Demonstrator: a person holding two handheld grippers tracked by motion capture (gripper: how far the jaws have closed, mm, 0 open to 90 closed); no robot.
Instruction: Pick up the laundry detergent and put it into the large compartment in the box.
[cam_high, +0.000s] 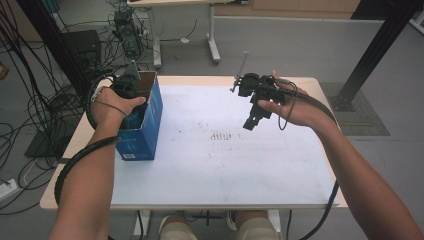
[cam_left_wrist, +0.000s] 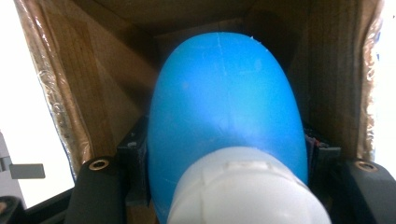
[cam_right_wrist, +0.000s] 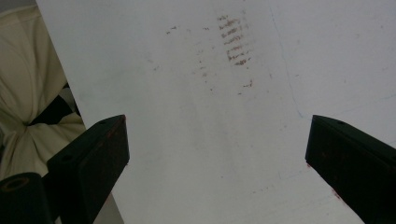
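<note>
Left gripper view: left gripper (cam_high: 131, 100) clamped on blue bottle (cam_left_wrist: 224, 116) with white cap, down inside blue cardboard box (cam_high: 150, 112) at table's left; right gripper (cam_high: 252, 120) jaws wide apart over white tabletop (cam_high: 225, 160), holding nothing

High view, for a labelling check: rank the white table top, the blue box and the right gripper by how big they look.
1. white table top
2. blue box
3. right gripper, held above the table and nearer the camera, so it may look bigger than it is.
</note>
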